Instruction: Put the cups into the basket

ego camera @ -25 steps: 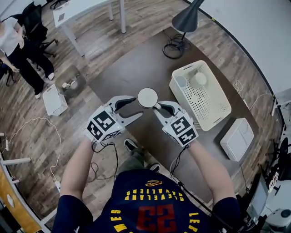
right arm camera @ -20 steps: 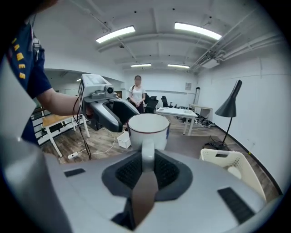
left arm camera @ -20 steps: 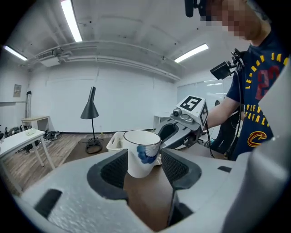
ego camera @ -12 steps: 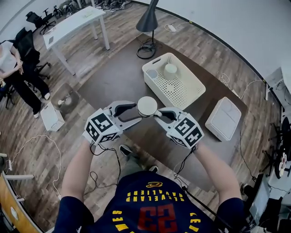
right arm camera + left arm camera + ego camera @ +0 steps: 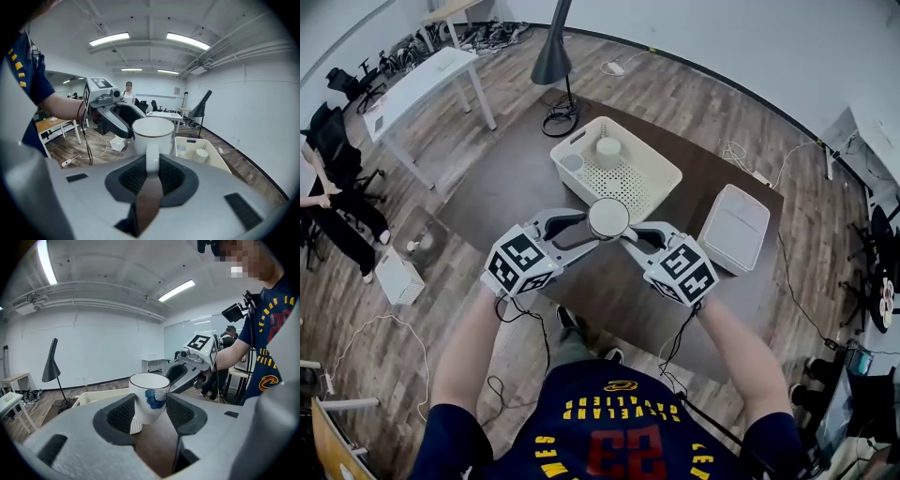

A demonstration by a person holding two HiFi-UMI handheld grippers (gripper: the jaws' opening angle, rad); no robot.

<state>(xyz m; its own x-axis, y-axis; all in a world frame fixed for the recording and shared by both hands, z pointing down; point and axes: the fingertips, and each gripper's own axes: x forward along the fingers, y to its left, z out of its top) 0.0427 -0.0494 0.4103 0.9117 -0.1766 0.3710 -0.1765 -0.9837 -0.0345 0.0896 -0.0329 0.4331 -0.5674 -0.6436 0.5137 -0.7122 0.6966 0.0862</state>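
A white cup (image 5: pixel 608 218) with a blue mark hangs in the air between both grippers. My left gripper (image 5: pixel 592 228) has a pad on each side of the cup's body (image 5: pixel 149 399). My right gripper (image 5: pixel 626 234) is shut on the cup's handle (image 5: pixel 152 159). Just beyond the cup stands the white perforated basket (image 5: pixel 652 183) on the dark brown surface. Two more white cups sit at its far end, one upside down (image 5: pixel 608 152) and one upright (image 5: pixel 573 163). The right gripper view shows the same basket (image 5: pixel 220 161) with both cups (image 5: pixel 201 154) inside.
A white lidded box (image 5: pixel 733 228) lies right of the basket. A black floor lamp (image 5: pixel 553 56) stands behind it, its base and cable on the brown surface (image 5: pixel 506 187). A white table (image 5: pixel 422 80), a person (image 5: pixel 328 216) and a small white box (image 5: pixel 398 277) are off to the left.
Both grippers have carried the cup together toward the basket, which was off to the right and now lies directly beyond the cup. Neither grip has changed.
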